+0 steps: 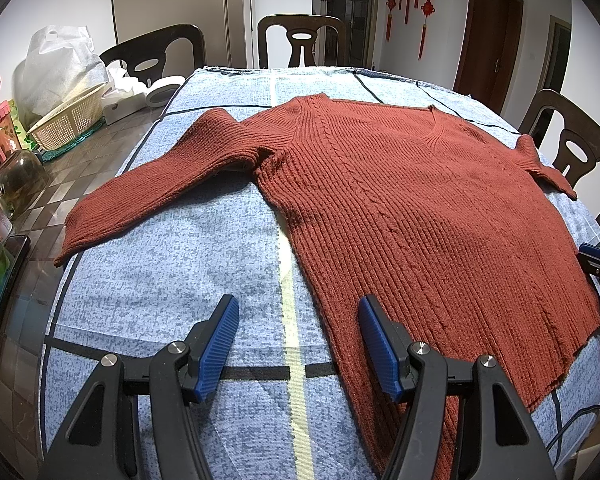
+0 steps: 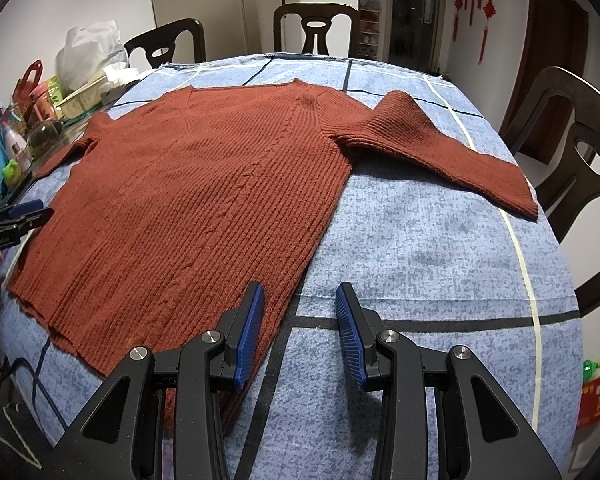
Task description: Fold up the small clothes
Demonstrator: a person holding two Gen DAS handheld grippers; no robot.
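Blue patterned tablecloth (image 1: 160,280), dark chairs (image 1: 302,40) around

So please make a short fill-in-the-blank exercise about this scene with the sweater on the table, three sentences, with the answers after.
1. The sweater lying on the blue cloth is ____ in colour.
2. Both sleeves of the sweater are spread out and not yet ____.
3. The left gripper and the right gripper each have their jaws ____, holding nothing.

Missing words: red-brown; folded; open
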